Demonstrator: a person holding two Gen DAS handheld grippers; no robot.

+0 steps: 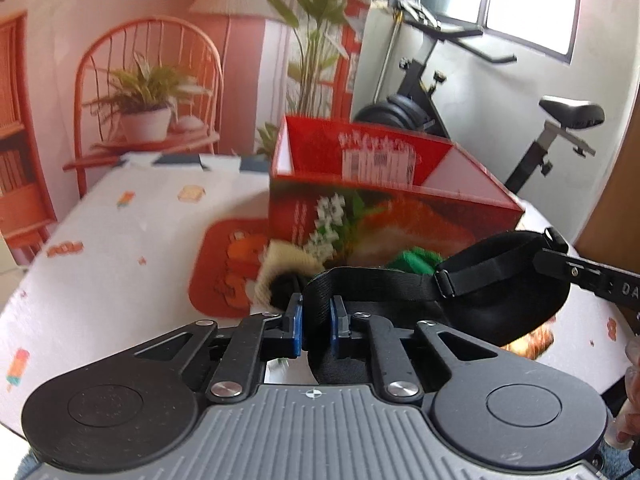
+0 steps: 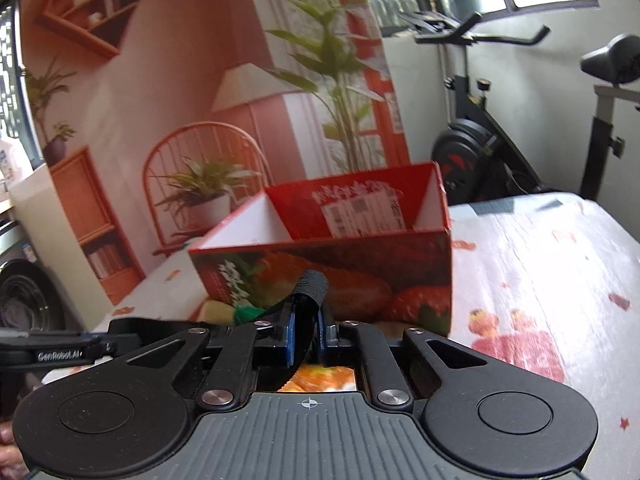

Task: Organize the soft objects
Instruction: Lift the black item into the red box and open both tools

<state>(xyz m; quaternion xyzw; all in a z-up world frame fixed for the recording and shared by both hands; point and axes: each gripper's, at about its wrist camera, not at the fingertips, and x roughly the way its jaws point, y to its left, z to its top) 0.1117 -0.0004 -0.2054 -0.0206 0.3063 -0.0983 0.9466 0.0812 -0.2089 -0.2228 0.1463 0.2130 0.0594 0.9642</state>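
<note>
Black sleep mask (image 1: 504,300) hangs above the bench (image 1: 132,220) between us, left gripper (image 1: 318,320) pinching its strap and right gripper (image 2: 306,330) its other end, so we judge the next move must carry it into the red box (image 1: 400,192).

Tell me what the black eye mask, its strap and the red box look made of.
Eye mask: soft padded fabric, matte black; it curves limply between the two tongs.
Strap: woven elastic webbing, going by its ribbed weave and the slider buckle.
Red box: printed cardboard, probably glossy outside; thin straight walls, plain white inner faces, a stuck-on paper label.
</note>
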